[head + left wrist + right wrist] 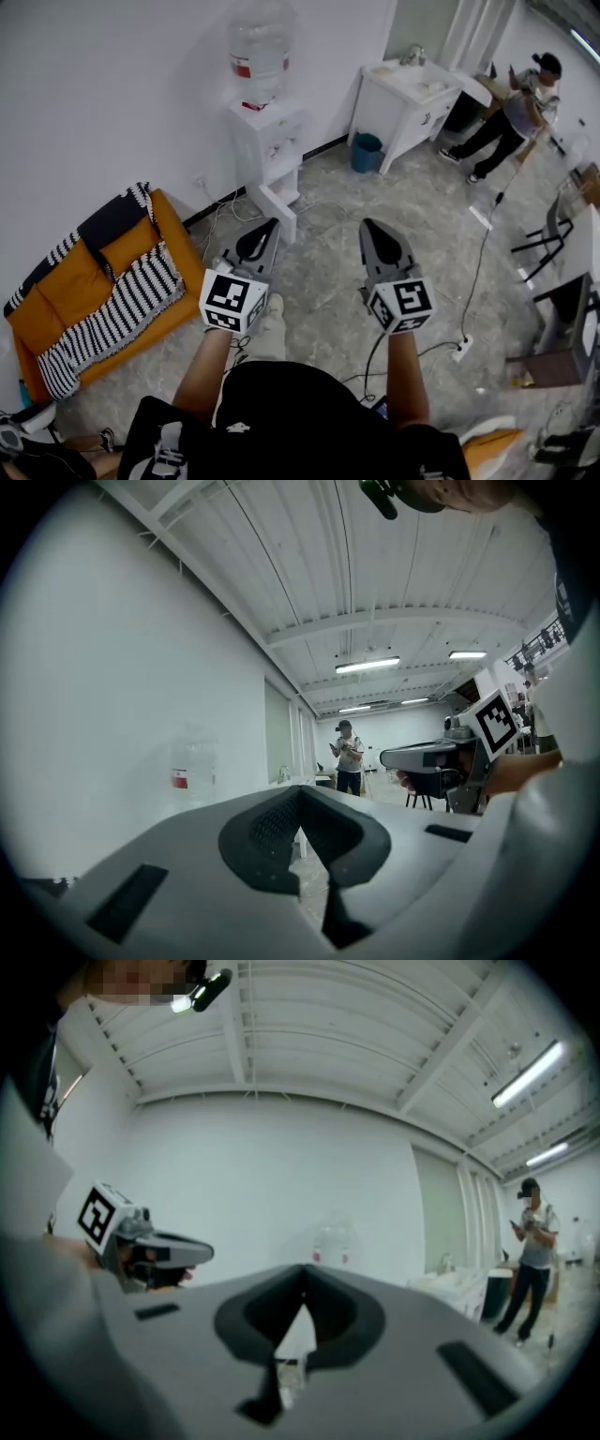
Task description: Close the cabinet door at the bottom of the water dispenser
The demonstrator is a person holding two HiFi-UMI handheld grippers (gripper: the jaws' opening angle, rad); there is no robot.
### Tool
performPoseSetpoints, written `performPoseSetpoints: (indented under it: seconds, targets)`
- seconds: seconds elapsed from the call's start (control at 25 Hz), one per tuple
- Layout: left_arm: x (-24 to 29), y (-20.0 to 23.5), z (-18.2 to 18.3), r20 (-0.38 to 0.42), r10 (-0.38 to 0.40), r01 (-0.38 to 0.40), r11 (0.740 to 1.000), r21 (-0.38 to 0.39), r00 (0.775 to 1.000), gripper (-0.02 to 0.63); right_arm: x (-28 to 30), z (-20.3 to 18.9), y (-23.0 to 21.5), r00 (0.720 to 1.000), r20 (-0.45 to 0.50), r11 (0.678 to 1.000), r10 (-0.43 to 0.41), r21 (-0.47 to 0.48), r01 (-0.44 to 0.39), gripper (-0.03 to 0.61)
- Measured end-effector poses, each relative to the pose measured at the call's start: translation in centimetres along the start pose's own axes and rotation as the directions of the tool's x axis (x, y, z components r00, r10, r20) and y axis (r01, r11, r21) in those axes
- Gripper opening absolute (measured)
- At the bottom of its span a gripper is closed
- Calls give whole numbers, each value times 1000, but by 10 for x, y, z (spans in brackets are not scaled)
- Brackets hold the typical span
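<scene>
A white water dispenser [267, 141] with a clear bottle [258, 47] on top stands against the far wall. The cabinet door [279, 211] at its bottom hangs open, swung out over the floor towards me. My left gripper [272, 226] is shut and empty, its tip just short of the door's edge in the head view. My right gripper [369, 226] is also shut and empty, further right over bare floor. In the left gripper view the jaws [300, 791] meet, with the bottle [192, 761] faint ahead. The right gripper view shows its jaws [302, 1269] closed, pointing at the dispenser [333, 1241].
An orange sofa with a striped blanket [103, 272] lies at the left. A white sink cabinet [412, 98] and blue bin [367, 152] stand right of the dispenser. A person [516, 108] stands at the far right. Cables and a power strip [461, 349] lie on the floor.
</scene>
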State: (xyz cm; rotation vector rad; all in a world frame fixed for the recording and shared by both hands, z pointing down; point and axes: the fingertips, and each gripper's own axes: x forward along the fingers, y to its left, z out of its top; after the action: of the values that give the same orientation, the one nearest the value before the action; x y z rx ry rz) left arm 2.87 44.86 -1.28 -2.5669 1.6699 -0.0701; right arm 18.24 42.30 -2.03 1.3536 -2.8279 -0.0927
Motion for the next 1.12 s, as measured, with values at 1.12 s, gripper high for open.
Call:
performPoseSetpoints:
  seconds: [1.12]
  targets:
    - [198,201,-19,-23,-6,4,999,-48,1000,8,268,-12,-86,998,-59,999,-27,-45,24,32]
